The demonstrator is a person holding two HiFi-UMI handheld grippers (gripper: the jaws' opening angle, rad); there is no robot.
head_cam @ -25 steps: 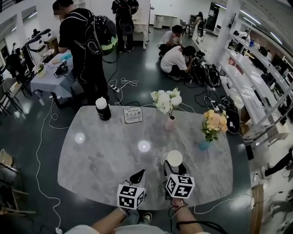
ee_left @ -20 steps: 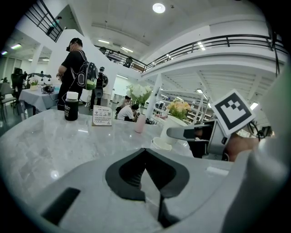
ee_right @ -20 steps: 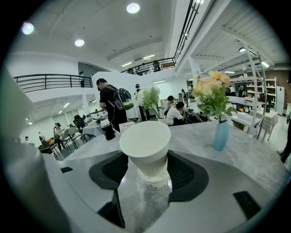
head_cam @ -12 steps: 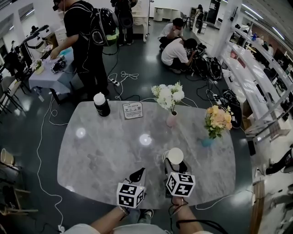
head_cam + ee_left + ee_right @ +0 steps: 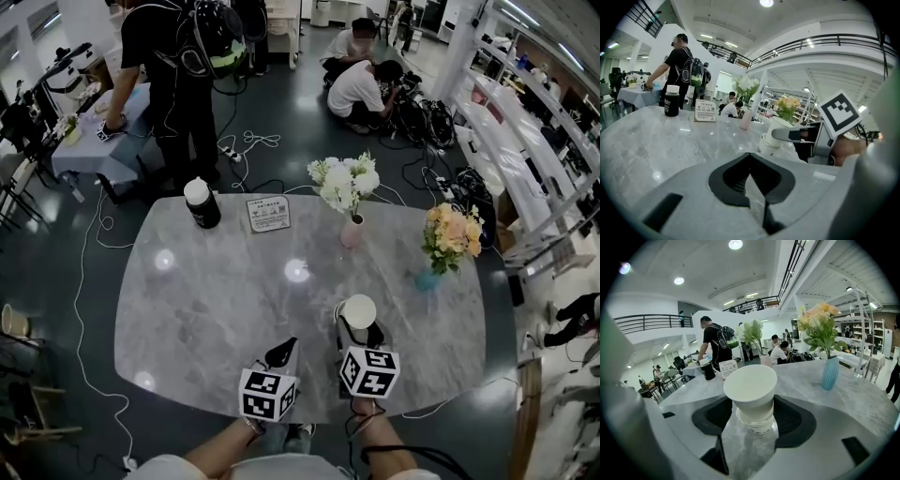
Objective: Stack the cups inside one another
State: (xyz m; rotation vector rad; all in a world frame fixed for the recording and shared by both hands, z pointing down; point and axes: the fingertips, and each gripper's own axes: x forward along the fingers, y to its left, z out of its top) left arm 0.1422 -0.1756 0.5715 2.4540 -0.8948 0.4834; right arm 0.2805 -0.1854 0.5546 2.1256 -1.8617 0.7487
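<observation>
Right gripper [image 5: 360, 330] is seen in the head view closed around the upper cup [image 5: 358, 311], the left gripper [image 5: 284, 352] held just beside it. In the left gripper view, its jaws are pressed together, empty. In the right gripper view, the upper cup is pinched between the jaws, partly sunk into the lower cup [image 5: 754, 426]; final seating is judged unfinished.

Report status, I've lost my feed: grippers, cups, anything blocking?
Left gripper shut, empty. Right gripper shut on nested cups, upright. Nothing blocking; pink vase stands well beyond.

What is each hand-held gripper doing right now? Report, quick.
Left hand-held gripper: closed, empty.
Right hand-held gripper: closed on the stacked cups.
</observation>
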